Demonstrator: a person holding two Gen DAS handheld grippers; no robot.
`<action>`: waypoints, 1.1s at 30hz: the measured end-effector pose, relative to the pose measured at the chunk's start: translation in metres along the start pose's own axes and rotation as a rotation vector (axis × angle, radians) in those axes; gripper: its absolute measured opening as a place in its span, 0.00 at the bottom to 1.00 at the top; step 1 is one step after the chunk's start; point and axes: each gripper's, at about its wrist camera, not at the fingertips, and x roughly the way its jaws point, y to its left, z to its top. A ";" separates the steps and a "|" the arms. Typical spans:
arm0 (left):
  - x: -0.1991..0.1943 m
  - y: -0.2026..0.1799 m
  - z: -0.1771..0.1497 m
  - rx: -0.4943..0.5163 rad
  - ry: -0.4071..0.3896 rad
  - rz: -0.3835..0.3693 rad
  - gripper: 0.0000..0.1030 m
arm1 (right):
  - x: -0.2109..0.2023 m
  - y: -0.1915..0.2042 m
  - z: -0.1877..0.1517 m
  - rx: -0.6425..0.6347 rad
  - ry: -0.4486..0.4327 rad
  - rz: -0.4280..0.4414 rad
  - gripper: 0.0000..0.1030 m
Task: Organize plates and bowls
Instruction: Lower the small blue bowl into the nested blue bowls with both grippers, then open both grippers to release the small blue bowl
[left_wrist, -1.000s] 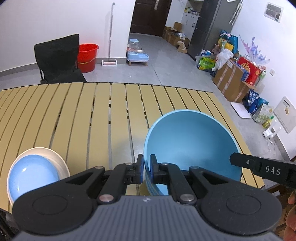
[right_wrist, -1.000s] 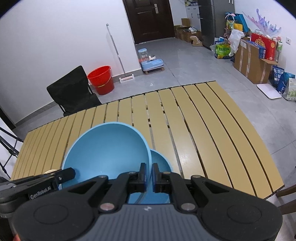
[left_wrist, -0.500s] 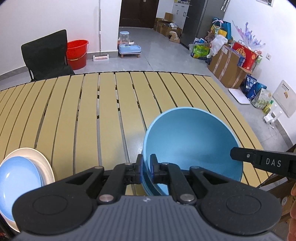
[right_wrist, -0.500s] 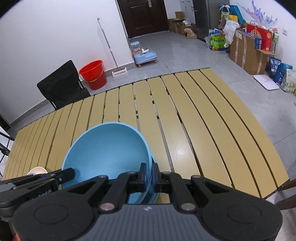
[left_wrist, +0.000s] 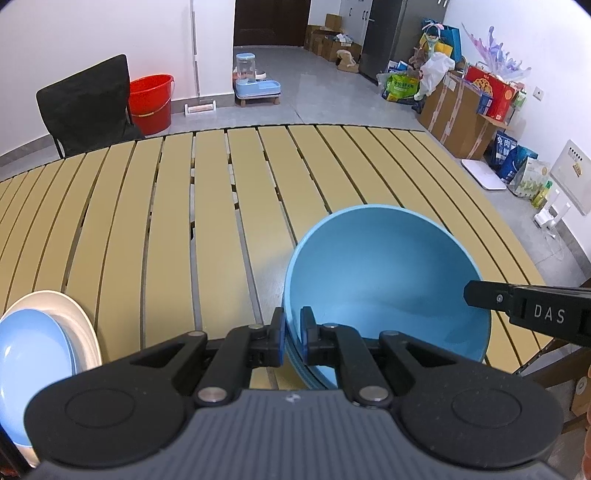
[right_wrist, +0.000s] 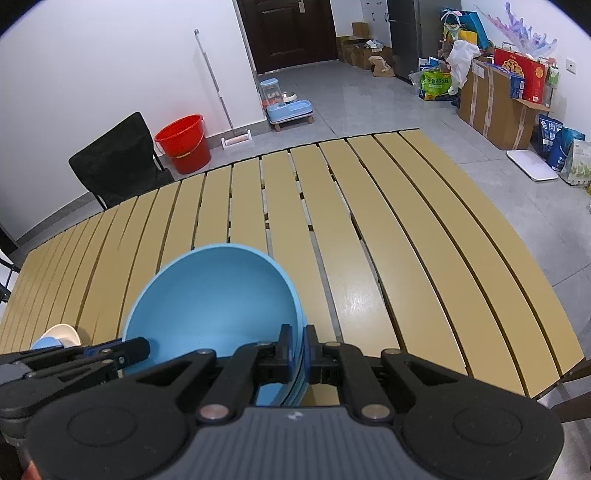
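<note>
Together, both grippers grip the same stack of blue bowls from opposite sides. The left gripper has its jaws nearly closed, pinching the near-left rim of the bowls between its blue-padded fingertips, one pad outside the wall and one inside. The right gripper is likewise closed down on the rim at the bowls' right side, with the layered edges of several nested bowls visible between its pads. In the left wrist view the right gripper's black finger, marked DAS, reaches in over the bowls' far right edge. The bowls sit low over the near right part of the slatted yellow table; whether they touch it cannot be told. At the table's near left edge a pale blue plate lies on a white plate, well apart from the bowls. Beyond the table stand a black chair and a red bucket.
</note>
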 end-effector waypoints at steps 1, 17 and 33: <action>0.000 0.000 0.000 0.001 -0.001 0.001 0.08 | 0.001 0.000 -0.001 -0.001 0.003 0.000 0.06; -0.008 0.023 0.012 -0.073 -0.015 -0.058 0.56 | -0.010 -0.018 0.001 0.081 -0.056 0.064 0.48; 0.040 0.048 0.010 -0.206 0.114 -0.043 1.00 | 0.036 -0.025 -0.006 0.103 0.088 0.117 0.94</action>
